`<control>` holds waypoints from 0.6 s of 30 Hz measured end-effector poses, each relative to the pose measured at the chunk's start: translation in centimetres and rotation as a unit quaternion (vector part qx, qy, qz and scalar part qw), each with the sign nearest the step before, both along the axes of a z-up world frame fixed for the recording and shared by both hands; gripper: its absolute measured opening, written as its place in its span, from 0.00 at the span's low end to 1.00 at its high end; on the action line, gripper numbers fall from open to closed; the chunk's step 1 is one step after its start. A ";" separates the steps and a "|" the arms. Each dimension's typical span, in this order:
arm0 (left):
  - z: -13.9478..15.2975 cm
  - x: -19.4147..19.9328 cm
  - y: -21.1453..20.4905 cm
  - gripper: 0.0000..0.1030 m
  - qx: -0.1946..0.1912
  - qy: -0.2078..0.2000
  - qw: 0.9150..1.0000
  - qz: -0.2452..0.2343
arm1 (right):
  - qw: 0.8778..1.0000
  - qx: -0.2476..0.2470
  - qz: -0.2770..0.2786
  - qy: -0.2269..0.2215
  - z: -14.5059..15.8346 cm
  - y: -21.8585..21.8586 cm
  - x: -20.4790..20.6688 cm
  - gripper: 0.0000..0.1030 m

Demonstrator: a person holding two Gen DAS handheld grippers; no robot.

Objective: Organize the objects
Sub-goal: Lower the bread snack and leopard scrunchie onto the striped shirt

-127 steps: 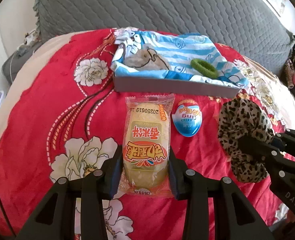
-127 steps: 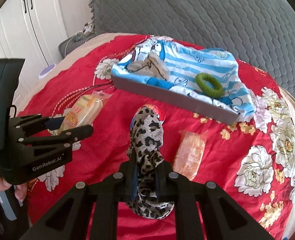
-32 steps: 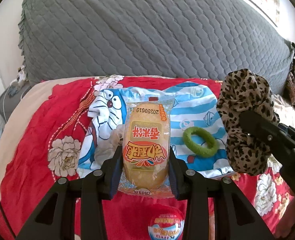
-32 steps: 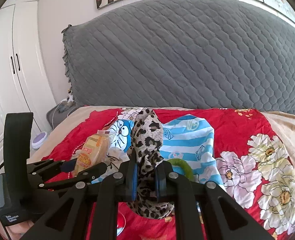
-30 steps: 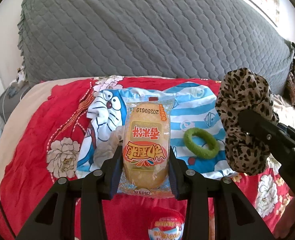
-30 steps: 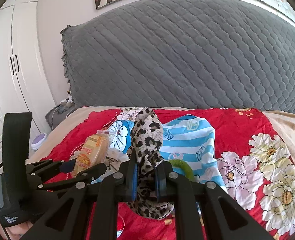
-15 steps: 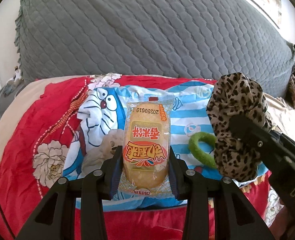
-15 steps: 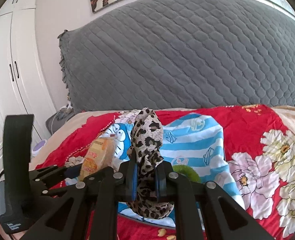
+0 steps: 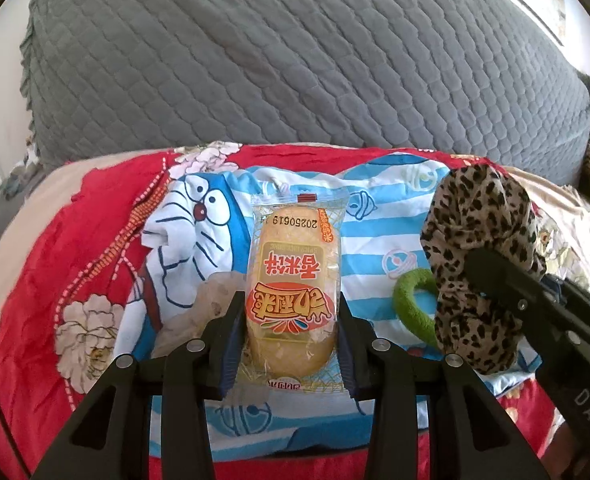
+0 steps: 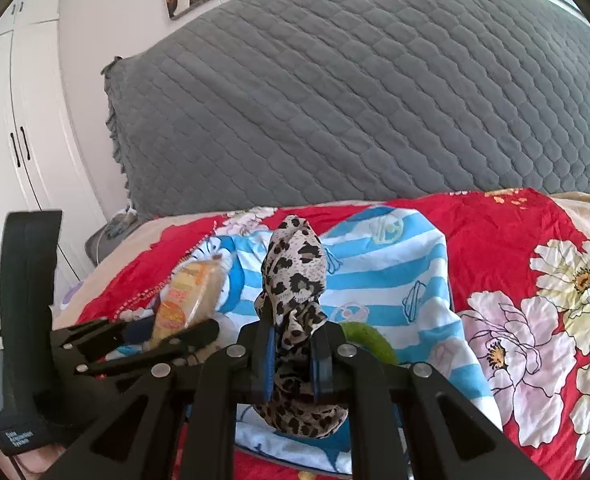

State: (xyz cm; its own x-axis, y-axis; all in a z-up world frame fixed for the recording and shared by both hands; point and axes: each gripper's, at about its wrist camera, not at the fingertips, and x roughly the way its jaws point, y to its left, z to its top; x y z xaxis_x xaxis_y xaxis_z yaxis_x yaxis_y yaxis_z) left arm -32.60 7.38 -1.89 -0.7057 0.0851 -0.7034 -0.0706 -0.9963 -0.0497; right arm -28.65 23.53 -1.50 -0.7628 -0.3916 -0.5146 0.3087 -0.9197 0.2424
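Nearest the lens, the left claw (image 9: 291,320) clamps a packaged rice cake (image 9: 293,284) by its sides — pitched downward over the cartoon-cloth-lined box (image 9: 255,436). Just to that box's right side, the right claw (image 10: 293,348) is pinched tight on a leopard-print scrunchie (image 10: 295,280), likewise tilted down above the lining. Inside the box already lie a green hair ring (image 9: 409,304) and a pale clip (image 9: 211,300), partly hidden. Judged stage: both carried items hang above the box, release not yet made. Beyond the box rises the grey quilted headboard (image 9: 295,60).
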 end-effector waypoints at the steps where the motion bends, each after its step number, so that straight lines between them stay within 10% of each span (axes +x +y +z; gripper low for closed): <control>1: -0.1 -0.2 0.0 0.41 0.000 -0.003 1.000 0.001 | 1.000 -0.002 -0.002 -0.001 -0.2 0.1 -0.2 0.13; 18: -1.2 -1.8 1.5 0.41 -0.003 -0.017 1.000 -0.015 | 0.999 -0.006 0.010 -0.043 -3.1 0.2 -2.4 0.13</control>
State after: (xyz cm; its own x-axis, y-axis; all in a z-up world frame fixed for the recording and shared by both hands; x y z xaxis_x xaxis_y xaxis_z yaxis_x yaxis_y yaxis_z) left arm -34.37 8.85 -3.05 -0.6778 0.1015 -0.7282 -0.0995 -0.9940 -0.0458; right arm -31.06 23.77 -4.64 -0.7078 -0.4134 -0.5728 0.3052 -0.9102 0.2799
